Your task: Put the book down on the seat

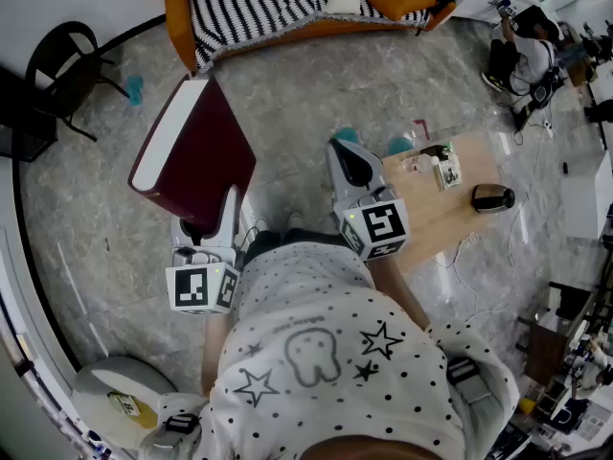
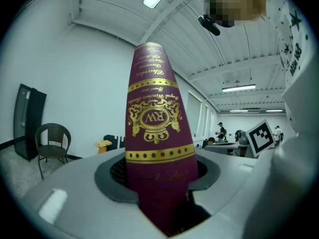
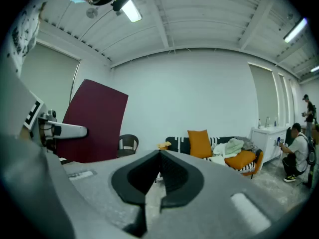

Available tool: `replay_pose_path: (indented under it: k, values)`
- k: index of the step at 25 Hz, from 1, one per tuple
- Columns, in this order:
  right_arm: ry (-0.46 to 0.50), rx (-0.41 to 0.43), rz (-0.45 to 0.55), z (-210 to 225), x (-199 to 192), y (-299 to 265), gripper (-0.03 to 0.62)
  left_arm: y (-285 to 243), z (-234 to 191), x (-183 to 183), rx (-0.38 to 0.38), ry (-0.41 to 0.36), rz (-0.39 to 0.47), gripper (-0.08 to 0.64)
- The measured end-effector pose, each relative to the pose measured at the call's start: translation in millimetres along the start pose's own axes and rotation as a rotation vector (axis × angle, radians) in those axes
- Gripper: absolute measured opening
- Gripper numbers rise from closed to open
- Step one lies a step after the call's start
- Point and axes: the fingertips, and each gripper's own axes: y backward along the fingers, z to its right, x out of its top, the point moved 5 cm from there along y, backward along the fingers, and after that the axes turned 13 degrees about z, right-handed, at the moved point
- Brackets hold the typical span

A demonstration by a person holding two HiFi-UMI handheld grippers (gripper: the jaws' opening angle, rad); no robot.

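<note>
A thick maroon book [image 1: 196,151] with a white page edge is held up over the floor, my left gripper [image 1: 213,214] shut on its lower end. In the left gripper view its spine [image 2: 154,133], with gold lettering, stands straight up between the jaws of the left gripper [image 2: 160,183]. The seat is a sofa [image 1: 254,8] with a black-and-white striped cover and orange cushions, at the far end of the room, well away from the book. My right gripper [image 1: 347,153] is beside the book, shut and empty; in its own view the right gripper [image 3: 159,176] points toward the sofa [image 3: 219,151].
A black chair [image 1: 62,70] stands by the left wall. A low wooden table [image 1: 441,209] with small items and a dark object [image 1: 492,197] is to the right. A person [image 1: 522,56] crouches at the far right. A white round stool [image 1: 120,401] is near left.
</note>
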Motion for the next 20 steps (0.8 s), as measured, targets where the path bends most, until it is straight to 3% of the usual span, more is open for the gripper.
replay_pose_path:
  k: [5,12,20]
  values:
    - [-0.004,0.002,0.002,5,3,2,0.000,-4,5,2,0.000,-0.047,0.000,0.233]
    - [-0.009,0.005,0.002,15,1,12,0.000,-11,23,-1,-0.016,-0.174,0.005,0.233]
    - [-0.024,0.013,-0.007,33,-9,29,0.000,-16,47,-6,-0.006,-0.196,0.027,0.232]
